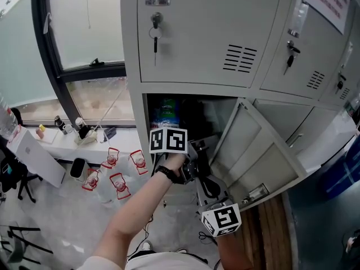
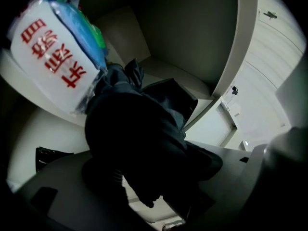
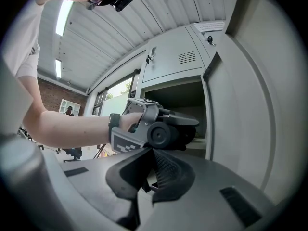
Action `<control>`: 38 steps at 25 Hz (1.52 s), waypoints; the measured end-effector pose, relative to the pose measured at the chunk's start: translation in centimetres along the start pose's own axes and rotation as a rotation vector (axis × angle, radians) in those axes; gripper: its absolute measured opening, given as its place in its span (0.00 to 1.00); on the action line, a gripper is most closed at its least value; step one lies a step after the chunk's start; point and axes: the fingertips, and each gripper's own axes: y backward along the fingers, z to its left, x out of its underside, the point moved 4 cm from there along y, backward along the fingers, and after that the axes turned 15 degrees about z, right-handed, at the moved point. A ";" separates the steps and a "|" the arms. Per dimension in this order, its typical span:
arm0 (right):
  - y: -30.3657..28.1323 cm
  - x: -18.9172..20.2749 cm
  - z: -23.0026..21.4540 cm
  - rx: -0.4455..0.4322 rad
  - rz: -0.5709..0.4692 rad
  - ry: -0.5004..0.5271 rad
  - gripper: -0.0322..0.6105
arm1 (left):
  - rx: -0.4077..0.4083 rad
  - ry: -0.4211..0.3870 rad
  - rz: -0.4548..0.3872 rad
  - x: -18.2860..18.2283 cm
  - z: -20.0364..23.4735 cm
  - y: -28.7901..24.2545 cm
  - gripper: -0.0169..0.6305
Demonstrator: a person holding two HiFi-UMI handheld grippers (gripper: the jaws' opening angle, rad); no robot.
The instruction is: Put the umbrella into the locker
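- Now, the lower locker (image 1: 142,129) stands open, its door (image 1: 264,151) swung out to the right. The lockers above and beside it are shut.
- Within the open compartment sits a plastic-wrapped package (image 2: 53,66), blue and green along its upper edge, lying against the left wall.
- The umbrella (image 2: 139,129), folded and dark navy, is inside the same compartment. Its bunched fabric reaches up just beside the package's lower corner. Whether it rests on the compartment floor cannot be told.
- The package's white face carries large red Chinese characters, turned sideways.
- The upper right locker door bears a notice (image 1: 323,1) with red print, too small to read.
- A key (image 1: 154,31) hangs on a ring from the lock of the locker straight above.
- The left gripper (image 2: 144,186) is pushed through the locker mouth with its fingers clamped on the umbrella's near end.
- The left forearm stretches forward and up from the lower left. A dark watch (image 1: 164,173) is on the wrist, and the hand is wrapped round the gripper's handle, marker cube on top.
- The right gripper (image 3: 150,170) hangs lower, in front of the open door. Its fingers are pressed together with nothing between them, pointing up towards the left gripper.
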 end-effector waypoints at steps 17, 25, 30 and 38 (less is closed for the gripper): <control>0.0 -0.2 0.2 -0.022 -0.019 -0.015 0.08 | 0.002 -0.051 0.075 4.0 -2.0 3.6 0.59; 0.5 0.6 -0.3 0.004 -0.004 -0.024 0.08 | -0.060 -0.057 0.032 3.1 -1.3 3.5 0.52; 1.4 1.1 -0.6 0.018 -0.003 -0.031 0.08 | -0.117 -0.068 -0.027 1.1 -0.3 3.2 0.48; 2.8 1.9 -1.2 0.055 0.010 -0.042 0.08 | -0.144 -0.029 -0.115 -1.1 0.6 1.7 0.38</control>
